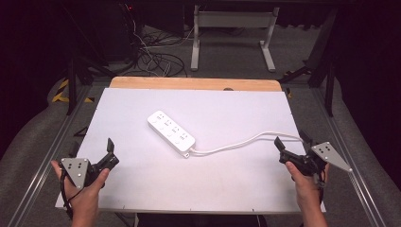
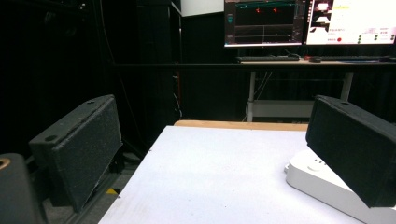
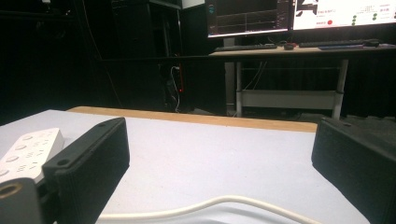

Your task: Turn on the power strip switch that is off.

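A white power strip (image 1: 170, 132) lies slantwise in the middle of the white table top (image 1: 142, 179). Its white cable (image 1: 236, 143) runs off to the right, towards my right gripper (image 1: 292, 140). That gripper hovers at the table's right side, open, with nothing between its jaws. In the right gripper view the cable (image 3: 210, 205) crosses just in front of the open gripper (image 3: 219, 144), and the strip (image 3: 25, 149) sits at far left. My left gripper (image 1: 93, 149) is open at the table's near left corner. In the left gripper view the strip (image 2: 322, 179) lies partly behind the right jaw of the gripper (image 2: 210, 126).
A wooden strip (image 1: 194, 83) borders the table's far edge. Beyond it stand a white desk frame (image 1: 234, 28) and loose cables (image 1: 151, 56) on the floor. Monitors (image 2: 308, 21) sit on a desk at the back. Metal rails (image 1: 352, 161) run along both table sides.
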Demonstrator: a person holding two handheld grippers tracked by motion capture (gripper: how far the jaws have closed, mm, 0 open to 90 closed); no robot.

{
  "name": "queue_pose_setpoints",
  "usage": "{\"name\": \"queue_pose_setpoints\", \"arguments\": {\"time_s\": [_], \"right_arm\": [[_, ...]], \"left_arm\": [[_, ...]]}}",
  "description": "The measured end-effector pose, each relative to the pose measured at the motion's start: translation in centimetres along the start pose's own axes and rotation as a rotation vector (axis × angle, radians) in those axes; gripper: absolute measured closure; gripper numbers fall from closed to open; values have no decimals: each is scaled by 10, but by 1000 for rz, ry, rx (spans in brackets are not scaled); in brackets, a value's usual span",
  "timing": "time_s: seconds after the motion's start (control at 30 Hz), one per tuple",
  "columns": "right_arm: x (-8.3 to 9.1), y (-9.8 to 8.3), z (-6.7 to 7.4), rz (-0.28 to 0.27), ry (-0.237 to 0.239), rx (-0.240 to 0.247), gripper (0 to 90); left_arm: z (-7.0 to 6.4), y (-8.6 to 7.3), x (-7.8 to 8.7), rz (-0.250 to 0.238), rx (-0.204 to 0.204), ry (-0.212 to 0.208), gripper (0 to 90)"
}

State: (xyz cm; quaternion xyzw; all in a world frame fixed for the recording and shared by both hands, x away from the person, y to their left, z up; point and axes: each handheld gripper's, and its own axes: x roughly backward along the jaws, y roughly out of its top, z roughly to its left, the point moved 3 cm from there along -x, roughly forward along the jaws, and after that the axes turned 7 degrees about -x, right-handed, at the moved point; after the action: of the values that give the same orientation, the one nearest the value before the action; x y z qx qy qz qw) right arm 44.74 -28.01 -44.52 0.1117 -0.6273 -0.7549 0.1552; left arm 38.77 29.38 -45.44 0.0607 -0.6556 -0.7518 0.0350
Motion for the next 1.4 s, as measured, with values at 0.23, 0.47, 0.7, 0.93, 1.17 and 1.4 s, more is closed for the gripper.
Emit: {"name": "queue_pose_setpoints", "arguments": {"time_s": [0.23,0.47,0.7,0.93,1.17,1.4], "right_arm": [[0,0,2,2,4,9,47],[0,-1,1,7,2,11,48],[6,-1,-1,6,-8,9,52],[11,-1,-3,7,-25,13,64],[13,-1,-3,10,-18,9,99],[12,0,-2,13,-3,5,182]], "left_arm": [[1,0,-1,-1,4,3,42],[1,1,-1,-4,2,5,44],[2,1,-5,-7,15,0,49],[2,1,-9,-9,25,-7,51],[-1,1,-10,-8,12,-16,51],[2,1,-8,-11,14,-6,54]]}}
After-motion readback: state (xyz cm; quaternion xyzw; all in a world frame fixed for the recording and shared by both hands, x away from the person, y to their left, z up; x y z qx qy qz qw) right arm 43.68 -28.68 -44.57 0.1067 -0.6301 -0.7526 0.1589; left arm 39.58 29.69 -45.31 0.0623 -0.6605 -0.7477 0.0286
